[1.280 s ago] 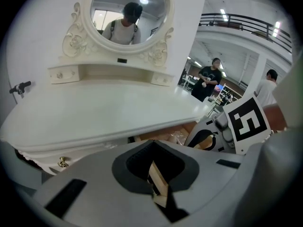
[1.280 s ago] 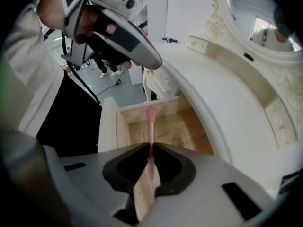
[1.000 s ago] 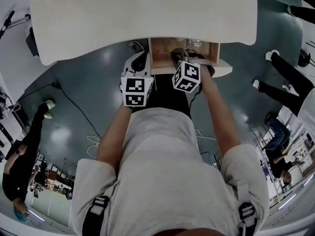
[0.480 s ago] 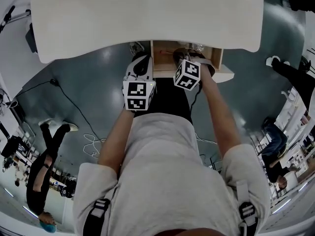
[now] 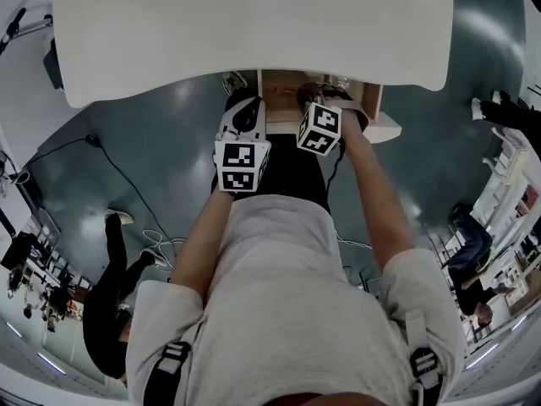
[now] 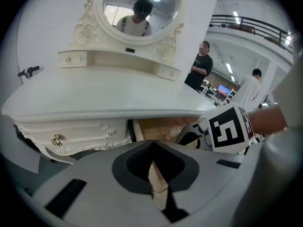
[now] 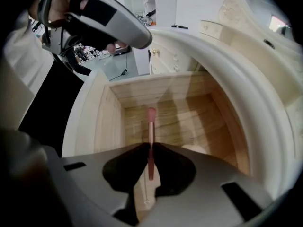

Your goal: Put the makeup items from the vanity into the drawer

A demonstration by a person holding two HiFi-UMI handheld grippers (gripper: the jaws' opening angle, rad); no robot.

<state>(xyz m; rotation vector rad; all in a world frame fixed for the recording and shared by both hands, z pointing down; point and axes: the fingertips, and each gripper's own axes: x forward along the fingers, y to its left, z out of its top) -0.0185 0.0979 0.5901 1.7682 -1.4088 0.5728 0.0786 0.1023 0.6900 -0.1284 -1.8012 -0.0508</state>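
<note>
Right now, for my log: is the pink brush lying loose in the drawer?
No, the right gripper holds the pink brush over the drawer.

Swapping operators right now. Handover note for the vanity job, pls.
Right tongs: shut on a pink makeup brush, pointing steeply down into the open wooden drawer. Brush not yet released.
Left tongs: shut, nothing between them, held near the drawer's front.
In the drawer: a pale round item lies on its floor.
Vanity top: no makeup I can make out in the head view; a speck near its far edge is too small to tell.
Left to do: open the right tongs to drop the brush, check the top, then probably close the drawer.
</note>
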